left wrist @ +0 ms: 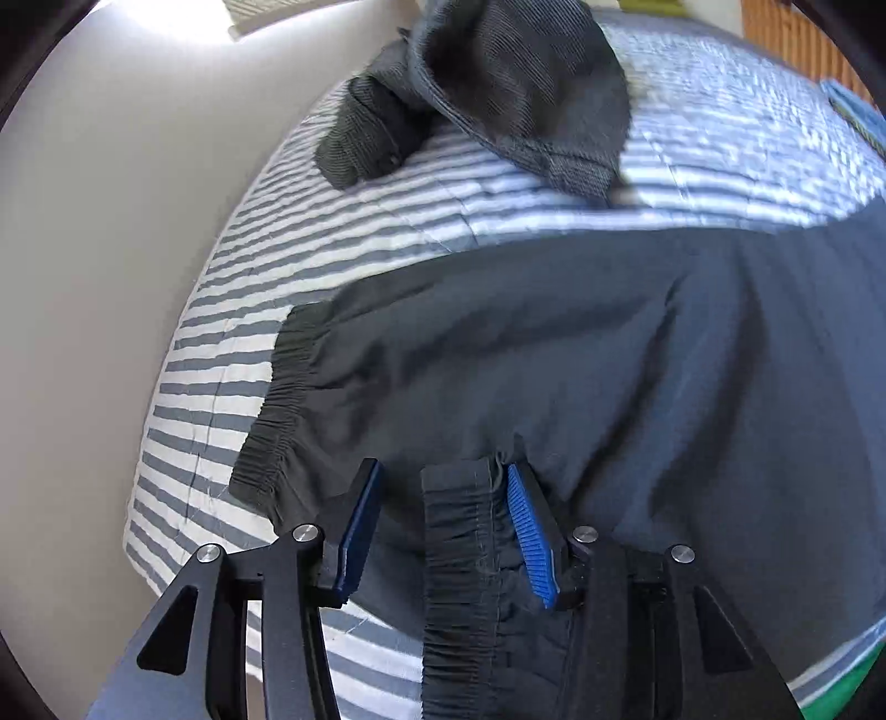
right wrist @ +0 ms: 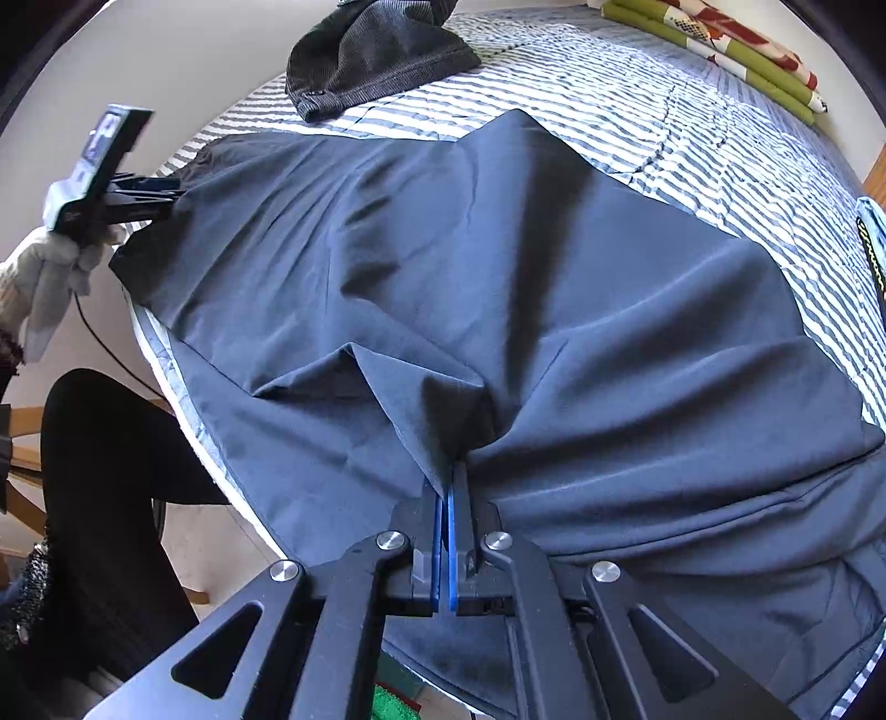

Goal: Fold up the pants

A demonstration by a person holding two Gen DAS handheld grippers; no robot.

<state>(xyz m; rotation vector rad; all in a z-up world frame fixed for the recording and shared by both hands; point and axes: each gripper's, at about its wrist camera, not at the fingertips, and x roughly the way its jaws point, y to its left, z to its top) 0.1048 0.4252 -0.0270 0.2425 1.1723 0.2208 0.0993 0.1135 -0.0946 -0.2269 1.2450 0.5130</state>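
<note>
Pants (right wrist: 498, 266) lay spread on striped bed (right wrist: 637, 111). Your left claw (left wrist: 446, 531) stood apart, elastic cuff (left wrist: 465, 554) loose btwn pads, not pinched. Your right claw (right wrist: 447, 531) was clamped on fabric fold near bed edge. Grey garment (left wrist: 515, 83) sat beyond.

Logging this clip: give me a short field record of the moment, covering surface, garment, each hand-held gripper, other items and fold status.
surface: striped bedspread
garment: dark pants spread flat, elastic cuff between the left fingers
left hand-held gripper: open, pads not pressing the cuff
right hand-held gripper: shut on a pinch of pants fabric
other items: grey ribbed garment bunched at the far side; folded green patterned cloth at the far corner
fold status: one leg end laid over the pants, wrinkles remain
</note>
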